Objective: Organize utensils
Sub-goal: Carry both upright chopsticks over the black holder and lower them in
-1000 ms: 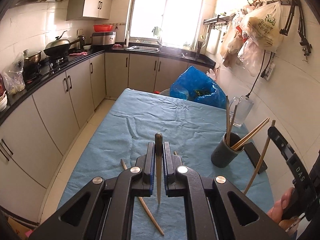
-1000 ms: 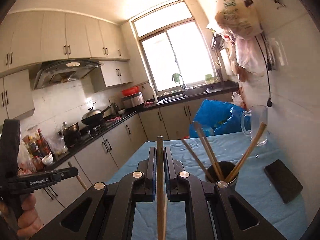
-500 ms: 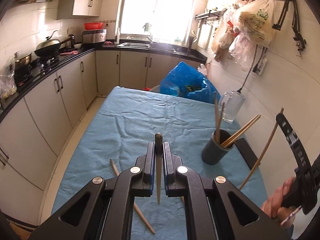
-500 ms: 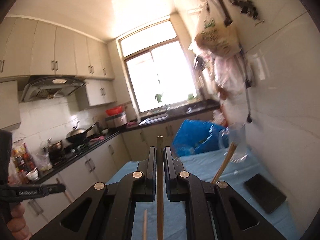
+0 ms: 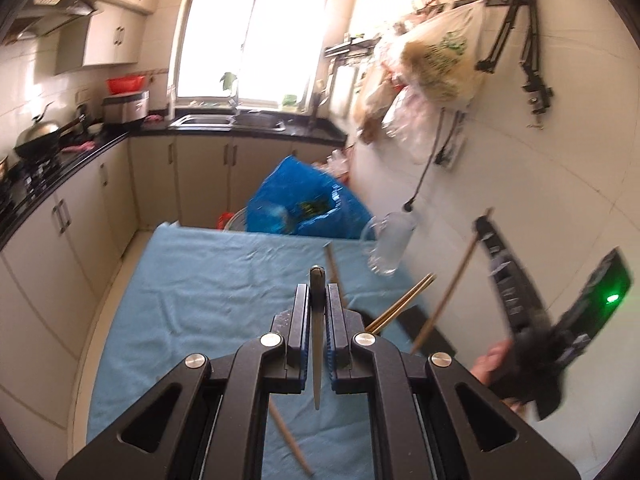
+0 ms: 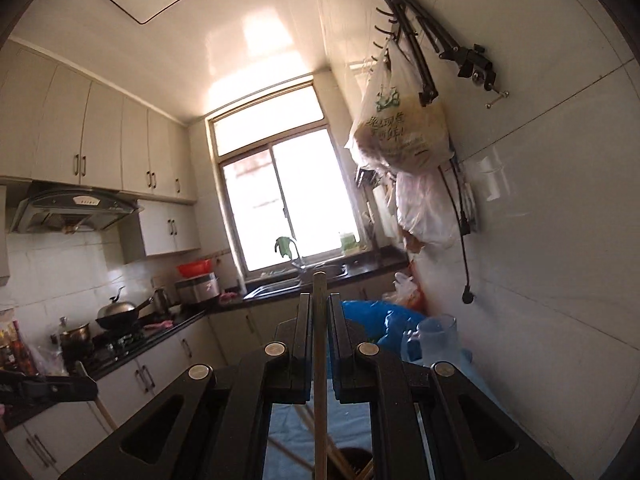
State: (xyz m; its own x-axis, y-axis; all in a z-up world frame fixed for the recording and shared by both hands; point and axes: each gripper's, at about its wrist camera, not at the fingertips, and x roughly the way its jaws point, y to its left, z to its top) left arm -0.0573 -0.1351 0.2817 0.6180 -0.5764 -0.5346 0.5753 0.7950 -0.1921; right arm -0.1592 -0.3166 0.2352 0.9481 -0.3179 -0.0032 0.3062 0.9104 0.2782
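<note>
The left gripper (image 5: 318,300) is clamped on a knife (image 5: 316,344), its dark handle tip poking out beyond the fingers and its blade pointing back toward the camera, above the blue-covered counter (image 5: 208,280). On the cloth beneath it lies a loose chopstick (image 5: 290,438), angled toward the near edge. Just right of the gripper, several chopsticks (image 5: 404,304) stick up and lean right; the cup they stand in is hidden behind the gripper body in this view. A glass mug (image 5: 390,246) stands farther right by the wall, with a blue plastic bag (image 5: 304,204) at the counter's far end.

The right gripper (image 6: 319,320) is clamped on a single wooden chopstick (image 6: 319,380), which runs straight along the fingers, its end reaching past the fingertips. From the left wrist view this gripper (image 5: 508,280) sits at the right, blurred, raised over the counter's right side, the chopstick (image 5: 448,284) slanting down and left from it. Low in the right wrist view, the rim of a dark cup (image 6: 352,466) with sticks in it shows beneath the held chopstick.
</note>
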